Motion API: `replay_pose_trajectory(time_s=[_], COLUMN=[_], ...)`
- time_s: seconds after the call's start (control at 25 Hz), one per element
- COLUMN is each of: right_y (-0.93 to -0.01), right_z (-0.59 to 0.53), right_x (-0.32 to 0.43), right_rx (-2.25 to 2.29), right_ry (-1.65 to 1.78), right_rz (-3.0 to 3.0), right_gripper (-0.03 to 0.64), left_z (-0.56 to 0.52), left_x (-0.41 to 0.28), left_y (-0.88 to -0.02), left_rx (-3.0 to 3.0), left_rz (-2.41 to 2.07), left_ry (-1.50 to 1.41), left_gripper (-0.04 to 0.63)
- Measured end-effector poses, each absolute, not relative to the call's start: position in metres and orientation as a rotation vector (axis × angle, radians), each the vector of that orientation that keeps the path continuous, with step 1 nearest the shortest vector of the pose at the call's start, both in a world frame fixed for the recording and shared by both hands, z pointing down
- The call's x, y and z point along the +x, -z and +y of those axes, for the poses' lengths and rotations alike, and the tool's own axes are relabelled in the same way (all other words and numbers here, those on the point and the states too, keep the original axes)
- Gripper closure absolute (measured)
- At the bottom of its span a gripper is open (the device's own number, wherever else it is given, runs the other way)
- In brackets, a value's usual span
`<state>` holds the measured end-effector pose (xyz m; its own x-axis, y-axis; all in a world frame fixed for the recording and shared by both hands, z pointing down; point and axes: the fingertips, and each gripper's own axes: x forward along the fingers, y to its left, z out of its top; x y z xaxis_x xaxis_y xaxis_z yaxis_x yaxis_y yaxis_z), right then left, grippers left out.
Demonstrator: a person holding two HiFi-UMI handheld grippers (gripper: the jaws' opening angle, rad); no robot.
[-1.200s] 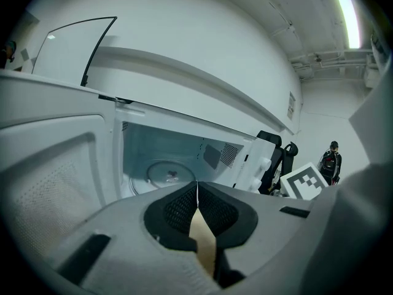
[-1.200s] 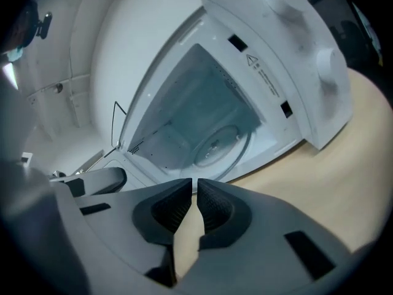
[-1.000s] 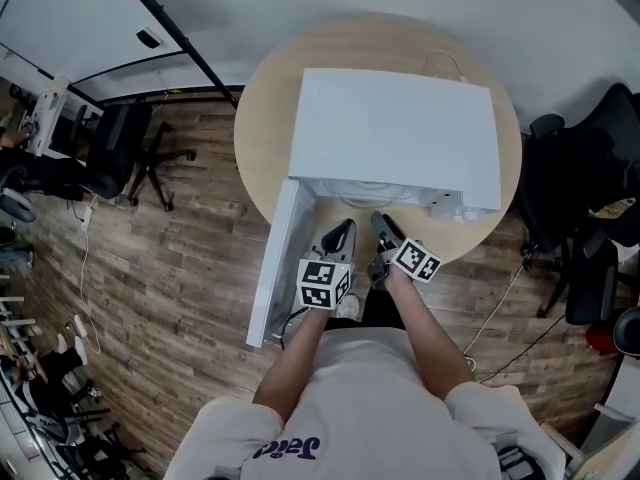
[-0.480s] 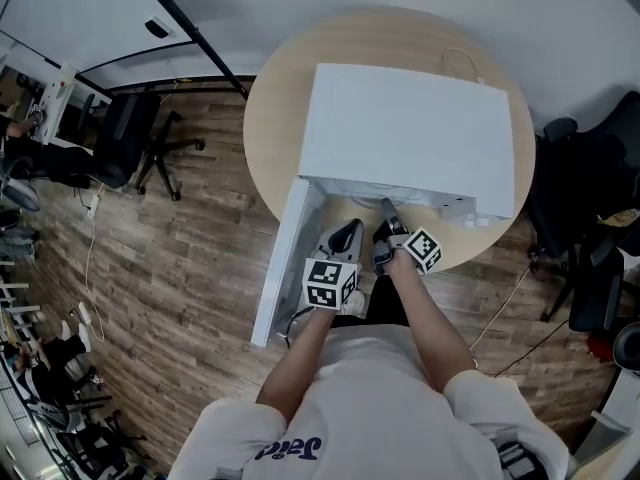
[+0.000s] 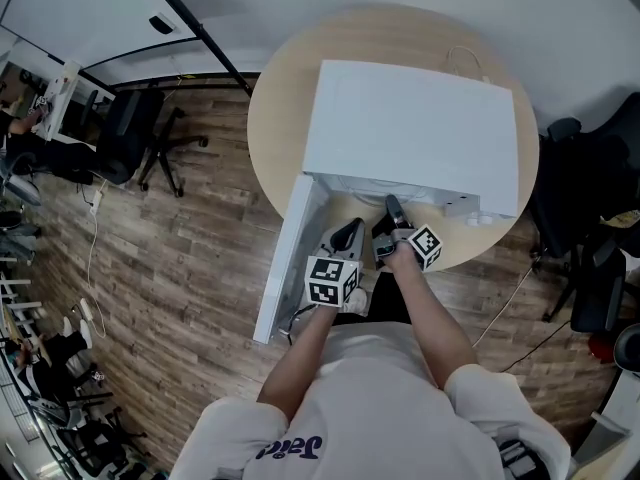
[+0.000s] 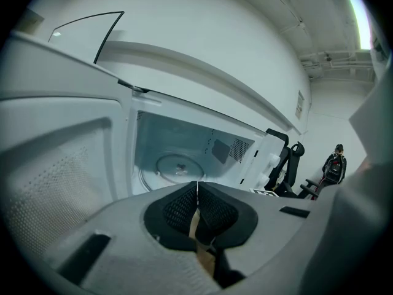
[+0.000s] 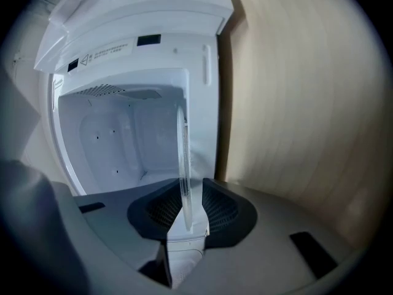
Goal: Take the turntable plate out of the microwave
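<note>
Now your right gripper [image 5: 391, 206] is closing round the turntable plate [image 7: 182, 152], not yet pinching; your left gripper [image 6: 197, 189] is clamped together, empty. The round wooden table [image 5: 285, 118] has an office chair [image 5: 125, 133] at ten o'clock.

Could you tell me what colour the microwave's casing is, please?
White; the microwave shows best in the head view.

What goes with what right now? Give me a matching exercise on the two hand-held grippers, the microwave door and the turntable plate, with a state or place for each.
Column 1
1. left hand-held gripper
2. right hand-held gripper
3. microwave door
4. turntable plate

Column 2
A. lying inside the microwave
B. swung open
C. jaws together, nothing between them
D. a glass rim between its jaws

Pairs: 1-C, 2-D, 3-B, 4-A.

The right hand-held gripper's jaws are closing, with the plate's rim between them.
</note>
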<state>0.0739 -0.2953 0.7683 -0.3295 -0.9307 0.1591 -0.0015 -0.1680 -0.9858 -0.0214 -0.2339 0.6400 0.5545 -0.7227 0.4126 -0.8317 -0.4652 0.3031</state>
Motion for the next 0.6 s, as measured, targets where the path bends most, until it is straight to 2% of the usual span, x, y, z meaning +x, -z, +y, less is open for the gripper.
replay_pose_trajectory(time_s=[0.16, 0.6], right_y=[-0.762, -0.759], right_z=[-0.292, -0.277], right_x=[0.072, 0.085], right_rx=[-1.111, -1.138], right_ry=[1.588, 1.595], right_rz=[1.367, 1.376], right_gripper=[0.569, 0.575], left_z=[-0.229, -0.222], left_x=[-0.021, -0.016], left_y=[-0.646, -0.677], left_rx=[2.306, 2.132], left_rz=[-1.247, -1.138], left_ry=[-0.322, -0.198], left_gripper=[0.577, 0.577])
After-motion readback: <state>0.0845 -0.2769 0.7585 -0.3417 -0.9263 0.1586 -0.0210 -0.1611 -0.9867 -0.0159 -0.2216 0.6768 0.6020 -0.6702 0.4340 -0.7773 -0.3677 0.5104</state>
